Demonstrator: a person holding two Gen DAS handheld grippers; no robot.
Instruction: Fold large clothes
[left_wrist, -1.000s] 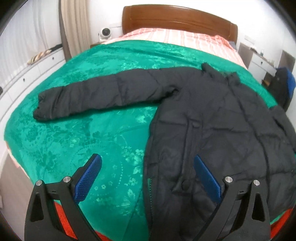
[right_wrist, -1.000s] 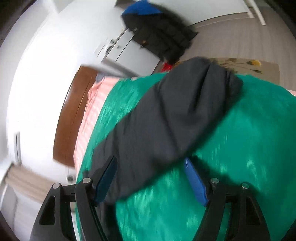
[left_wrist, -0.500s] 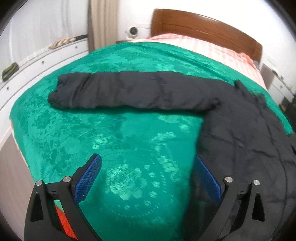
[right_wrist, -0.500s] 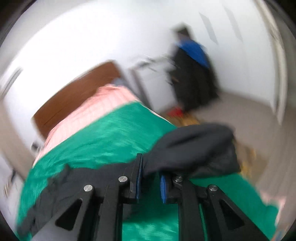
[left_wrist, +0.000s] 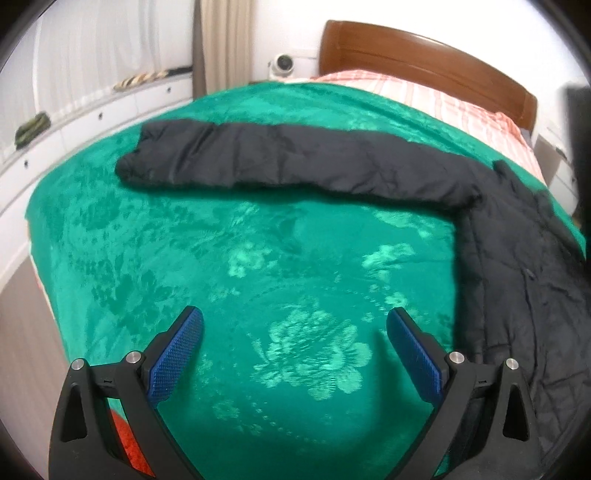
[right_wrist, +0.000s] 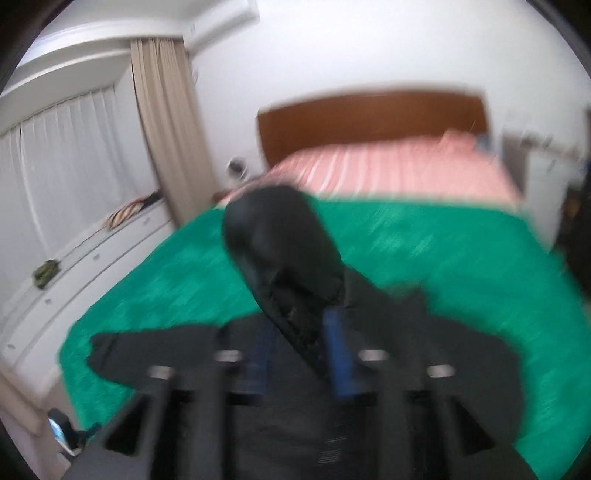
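The jacket (left_wrist: 517, 258) is spread on the green bedspread (left_wrist: 258, 295) of the bed, its body on the side away from the window, and it serves as the landmark here. The step in hand is judged to be the folding-in of the sleeves: one sleeve (right_wrist: 284, 254) is seen lifted above the jacket's body, running up from between the pads of the right claw (right_wrist: 299, 354), whose jaws are opening while the cloth still lies between them; through the blur it cannot be told whether the pads still press. The other sleeve (left_wrist: 280, 162) lies flat, stretched straight out from the jacket's shoulder toward the window side. The left claw (left_wrist: 295, 350) is spread wide and empty over bare bedspread just beside the jacket's edge. Next, that flat sleeve would probably have to be reached near its cuff, pinched, and carried across the body. Only the right view shows the raised sleeve; only the left view shows the flat sleeve sharply and whole.
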